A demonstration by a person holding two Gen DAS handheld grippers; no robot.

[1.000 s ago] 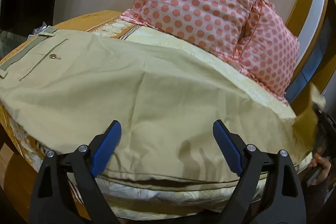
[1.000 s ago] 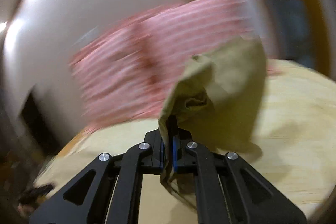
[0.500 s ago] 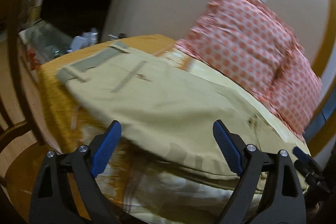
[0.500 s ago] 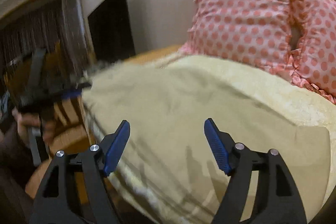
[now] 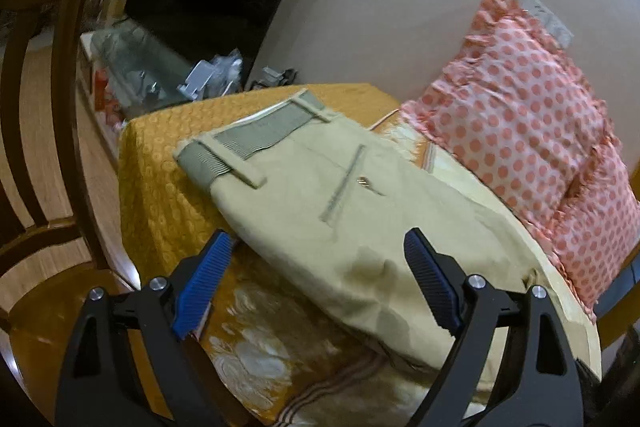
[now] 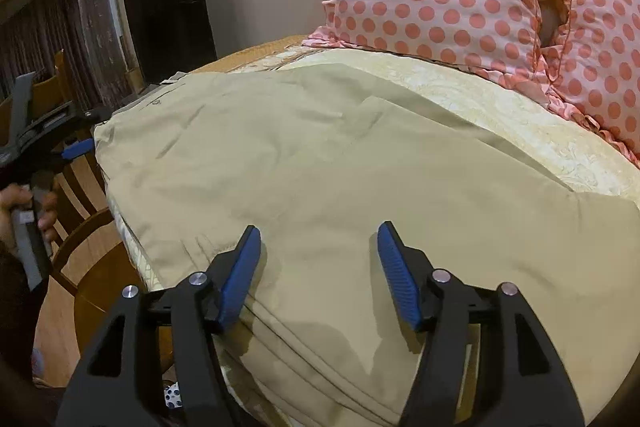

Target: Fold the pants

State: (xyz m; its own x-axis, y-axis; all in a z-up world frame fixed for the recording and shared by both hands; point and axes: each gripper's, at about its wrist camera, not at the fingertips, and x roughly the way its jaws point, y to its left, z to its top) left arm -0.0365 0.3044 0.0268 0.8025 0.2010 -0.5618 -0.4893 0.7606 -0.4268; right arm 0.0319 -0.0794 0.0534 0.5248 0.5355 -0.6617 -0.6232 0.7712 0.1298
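Presently listed: pants (image 6: pixel 340 163) laid flat on bed (image 5: pixel 160 163), left gripper (image 5: pixel 320 287) and right gripper (image 6: pixel 318 271) both spread and empty; waistband (image 5: pixel 248 143) is best pinched squarely before folding.

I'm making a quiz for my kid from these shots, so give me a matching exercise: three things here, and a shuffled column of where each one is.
1. beige cotton pants
2. pink polka-dot pillow
3. brown wooden chair

A. propped against the wall
B. beside the bed, on the floor
C. spread flat on the bedspread

Pairs: 1-C, 2-A, 3-B
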